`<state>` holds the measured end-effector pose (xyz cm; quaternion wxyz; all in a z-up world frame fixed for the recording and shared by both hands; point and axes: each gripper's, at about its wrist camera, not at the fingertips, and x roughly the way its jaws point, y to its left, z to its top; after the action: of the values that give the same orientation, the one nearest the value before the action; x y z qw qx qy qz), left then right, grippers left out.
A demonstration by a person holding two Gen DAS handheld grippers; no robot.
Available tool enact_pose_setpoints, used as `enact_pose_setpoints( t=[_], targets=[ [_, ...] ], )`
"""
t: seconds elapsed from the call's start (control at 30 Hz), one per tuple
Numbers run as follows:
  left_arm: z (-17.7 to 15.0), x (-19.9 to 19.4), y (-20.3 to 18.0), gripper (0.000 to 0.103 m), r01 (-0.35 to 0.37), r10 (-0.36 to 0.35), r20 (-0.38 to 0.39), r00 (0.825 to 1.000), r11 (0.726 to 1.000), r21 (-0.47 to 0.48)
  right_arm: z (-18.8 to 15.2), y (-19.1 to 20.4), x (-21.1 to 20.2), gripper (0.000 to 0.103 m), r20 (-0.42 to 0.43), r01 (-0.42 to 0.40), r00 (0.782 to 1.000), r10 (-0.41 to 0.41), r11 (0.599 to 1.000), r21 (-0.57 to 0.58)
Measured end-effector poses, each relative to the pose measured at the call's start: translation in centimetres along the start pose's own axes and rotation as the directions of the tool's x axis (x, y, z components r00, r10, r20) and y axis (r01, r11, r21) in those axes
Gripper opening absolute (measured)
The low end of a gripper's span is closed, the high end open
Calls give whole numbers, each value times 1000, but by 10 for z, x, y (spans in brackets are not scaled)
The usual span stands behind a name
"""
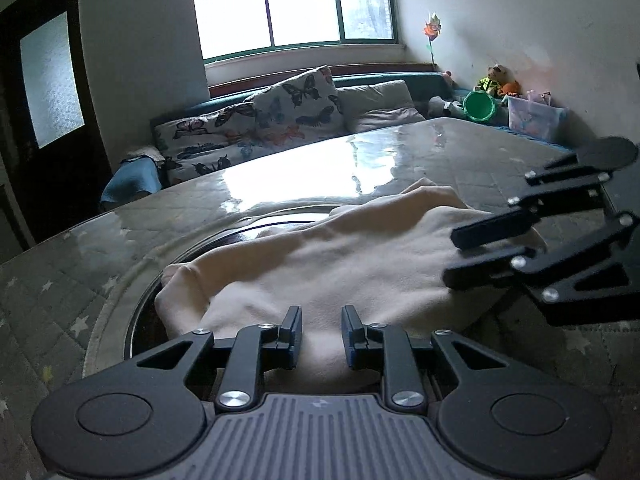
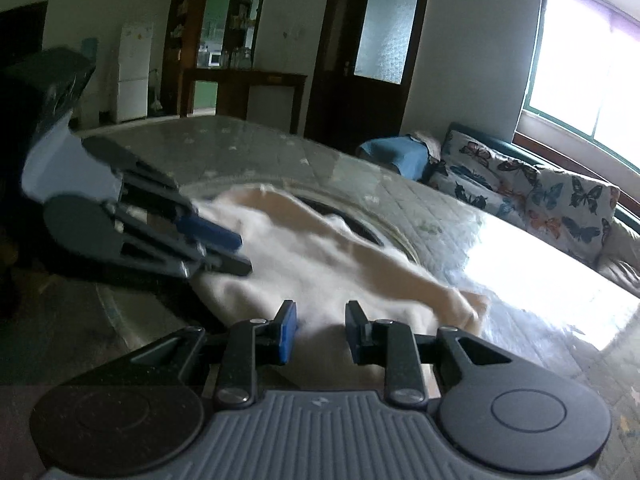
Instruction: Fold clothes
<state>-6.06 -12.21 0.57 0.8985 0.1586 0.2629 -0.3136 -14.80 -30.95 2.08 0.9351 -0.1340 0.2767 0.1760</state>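
Left wrist view: a cream garment (image 1: 320, 256) lies bunched on the glass-topped desk (image 1: 304, 168), partly over a dark round inset. The left gripper (image 1: 321, 336) sits at the cloth's near edge, jaws parted with fabric between them. The right gripper (image 1: 472, 256) reaches in from the right, fingers a narrow gap apart over the cloth. Behind the desk, a butterfly-print cushion (image 1: 296, 108) rests under the window (image 1: 292, 4).

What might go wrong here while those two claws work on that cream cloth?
Both grippers, the left gripper and the right gripper, stand open over the cream garment, so a grab may catch only one layer. The glass tabletop looks slick, so the cloth may slide. The grippers sit close and might collide.
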Motion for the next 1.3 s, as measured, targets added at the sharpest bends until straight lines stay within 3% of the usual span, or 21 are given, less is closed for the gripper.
enact_pose_setpoints(
  t=[0.13,0.23,0.43,0.73,0.87,1.1,1.2,1.3],
  targets=[
    [0,-2,0,25,-10,10,3,1000,1000,-16,-3,-3,-8,26,12,8,1000,-8,1000,21],
    [0,-11,4,31,-25,26,16,1000,999,-32,-6,-4,-19,26,22,12,1000,-13,999,32],
    [-11,-19,18,32,-41,41,1,999,995,-89,-22,-11,-18,26,-32,-2,999,3,999,54],
    [-7,-31,29,33,-51,54,21,998,991,-125,0,-29,-19,26,20,-37,999,35,988,147],
    [-17,-27,43,33,-36,34,-12,999,979,-203,-8,-37,-6,27,-18,-48,998,53,979,198],
    [-10,-35,49,34,-10,13,10,1000,971,-240,3,-42,-12,26,-3,-49,999,50,983,177],
    [-2,-40,57,35,-10,23,44,999,965,-263,10,-50,-10,26,12,-18,1000,16,983,183],
    [1,-37,76,35,-52,66,30,997,941,-336,14,-60,-6,26,8,9,1000,-11,975,221]
  ],
)
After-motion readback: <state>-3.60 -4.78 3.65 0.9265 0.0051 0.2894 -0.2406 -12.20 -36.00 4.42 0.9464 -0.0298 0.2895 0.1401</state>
